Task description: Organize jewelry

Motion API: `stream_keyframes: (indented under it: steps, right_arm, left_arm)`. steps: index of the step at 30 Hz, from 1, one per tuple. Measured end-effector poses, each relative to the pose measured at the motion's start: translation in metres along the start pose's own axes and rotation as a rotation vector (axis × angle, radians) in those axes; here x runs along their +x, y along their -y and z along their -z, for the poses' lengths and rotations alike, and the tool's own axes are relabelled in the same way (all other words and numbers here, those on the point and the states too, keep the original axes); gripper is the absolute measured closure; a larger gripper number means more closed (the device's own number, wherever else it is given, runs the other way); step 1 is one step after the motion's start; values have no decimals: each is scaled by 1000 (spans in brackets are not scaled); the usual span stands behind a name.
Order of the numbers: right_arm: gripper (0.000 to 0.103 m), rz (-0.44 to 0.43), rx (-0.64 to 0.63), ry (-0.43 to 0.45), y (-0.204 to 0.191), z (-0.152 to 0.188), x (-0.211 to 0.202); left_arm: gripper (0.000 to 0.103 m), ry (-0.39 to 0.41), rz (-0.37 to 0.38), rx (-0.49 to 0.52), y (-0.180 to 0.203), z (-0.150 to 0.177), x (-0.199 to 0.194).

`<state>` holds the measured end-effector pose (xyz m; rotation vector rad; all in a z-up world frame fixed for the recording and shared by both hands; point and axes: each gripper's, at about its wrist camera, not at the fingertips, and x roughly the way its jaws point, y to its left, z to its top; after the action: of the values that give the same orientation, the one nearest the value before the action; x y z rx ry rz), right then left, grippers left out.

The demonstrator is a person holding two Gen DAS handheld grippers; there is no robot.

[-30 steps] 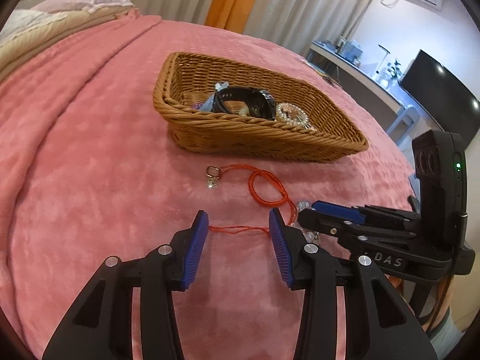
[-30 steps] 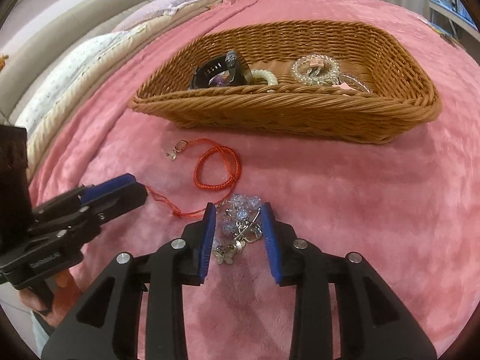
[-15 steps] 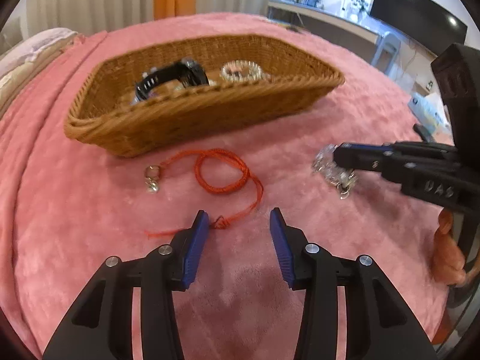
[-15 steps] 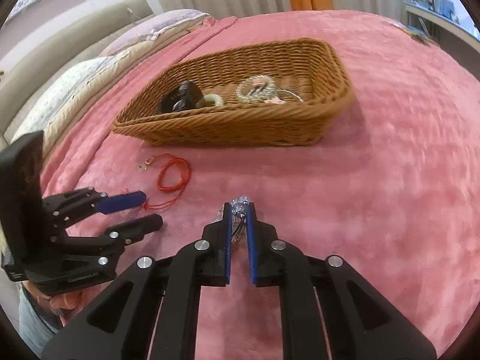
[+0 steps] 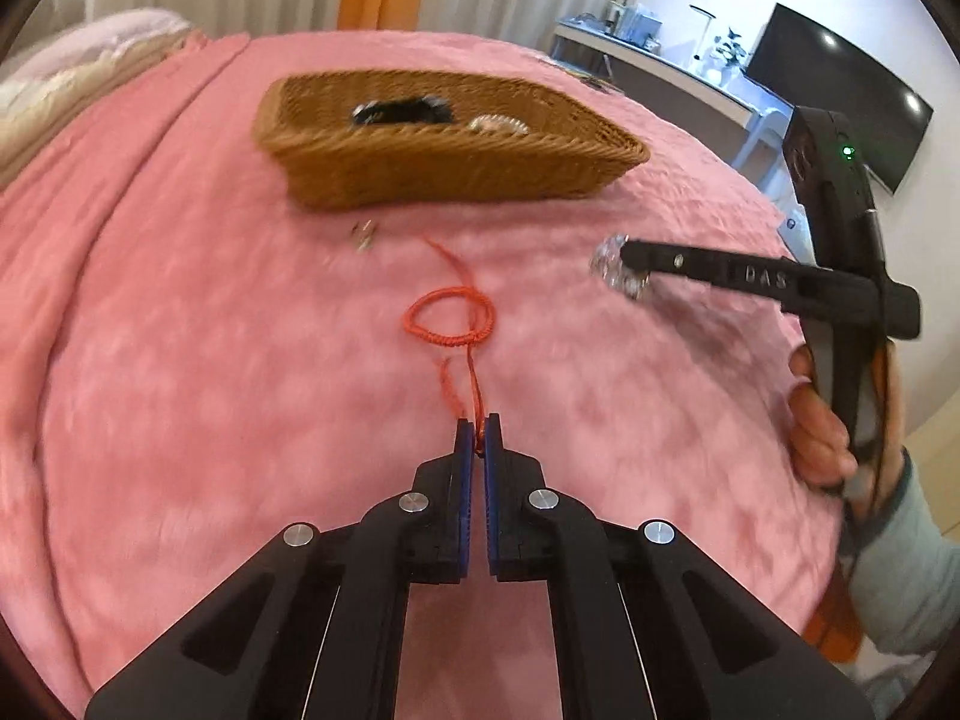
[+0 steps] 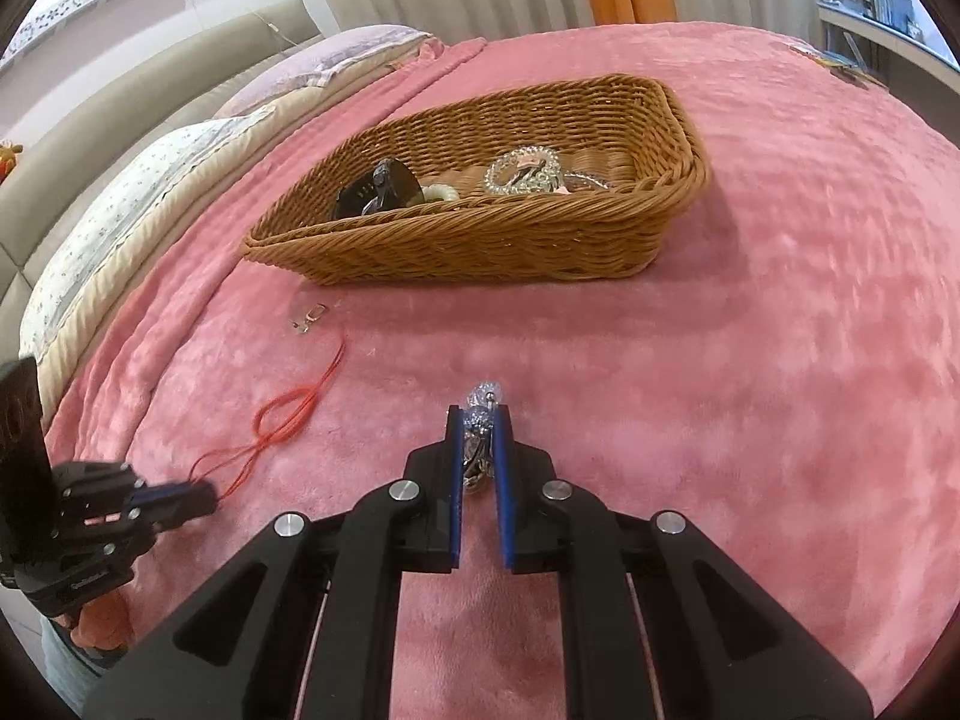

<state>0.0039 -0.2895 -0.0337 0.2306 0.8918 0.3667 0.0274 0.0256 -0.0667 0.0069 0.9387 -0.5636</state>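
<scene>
A wicker basket (image 5: 420, 174) (image 6: 510, 240) sits on the pink blanket and holds a black watch (image 6: 378, 189), a crystal bracelet (image 6: 522, 171) and other pieces. My left gripper (image 5: 478, 429) is shut on the end of a red cord necklace (image 5: 450, 318) (image 6: 288, 414), whose loop lies stretched toward the basket. Its small metal pendant (image 5: 363, 234) (image 6: 309, 318) lies near the basket's front wall. My right gripper (image 6: 478, 420) (image 5: 624, 267) is shut on a crystal bead bracelet (image 6: 483, 396) (image 5: 612, 270) and holds it above the blanket.
Pillows (image 6: 150, 180) and a headboard lie at the left of the bed. A desk (image 5: 660, 66) and a dark TV screen (image 5: 840, 84) stand beyond the bed's far right edge. The blanket (image 6: 780, 330) spreads wide to the right of the basket.
My left gripper has closed on the red cord's end and pulled the cord straighter. My right gripper has lifted the crystal bracelet higher off the blanket.
</scene>
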Motion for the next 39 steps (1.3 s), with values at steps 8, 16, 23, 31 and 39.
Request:
stream_keyframes:
  steps: [8, 16, 23, 31, 39]
  right_arm:
    - [94, -75, 48, 9, 11, 1, -5]
    - [57, -124, 128, 47, 29, -3, -15]
    - [57, 67, -39, -47, -10, 3, 10]
    - [96, 14, -69, 21, -14, 9, -4]
    - [97, -131, -28, 103, -12, 0, -38]
  left_arm:
    - [67, 26, 129, -32, -12, 0, -15]
    - [66, 54, 80, -181, -33, -44, 18]
    - [66, 5, 10, -165, -31, -43, 45]
    - [98, 20, -52, -91, -14, -41, 47]
    - [99, 40, -16, -108, -23, -39, 46]
